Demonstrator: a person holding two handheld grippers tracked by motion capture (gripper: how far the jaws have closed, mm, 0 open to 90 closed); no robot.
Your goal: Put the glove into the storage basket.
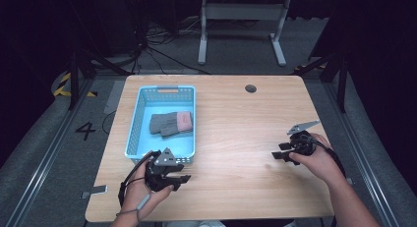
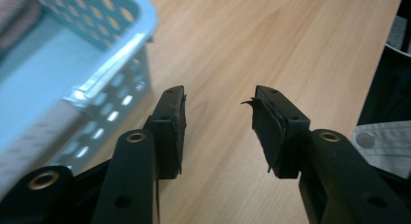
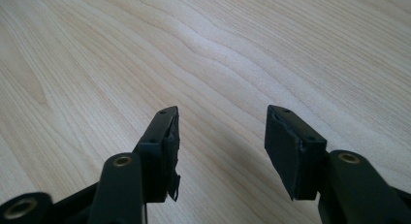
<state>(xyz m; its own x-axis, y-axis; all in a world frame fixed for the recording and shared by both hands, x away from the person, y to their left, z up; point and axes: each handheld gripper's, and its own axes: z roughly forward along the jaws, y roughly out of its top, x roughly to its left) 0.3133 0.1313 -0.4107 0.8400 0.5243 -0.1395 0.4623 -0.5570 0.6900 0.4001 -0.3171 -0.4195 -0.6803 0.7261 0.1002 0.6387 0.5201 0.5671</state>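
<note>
**A:** Gloves first: that folded grey knitted pair with the pink cuff lies inside the pale blue perforated plastic basket, at the far left of the light wooden desk.

**B:** And the jaws?

**A:** The left gripper has its black jaws spread with nothing between the pads; bare desk shows through the gap in the left gripper view. It sits just off the basket's near right corner, very close to the wall, though I can't tell whether it touches. The right gripper is also spread and empty, low over plain wood at the right side, well apart from the basket.

**B:** So what could go wrong from here?

**A:** My guess is the basket is the risk. The left hand is so near that corner that a sideways move could catch the rim and shove or tip the light basket, shifting the gloves. If the basket itself is the target, a half-spread pinch on a thin slotted wall may slip.

**B:** Anything else?

**A:** The trailing cable by the left wrist could snag the desk's near edge.
</note>
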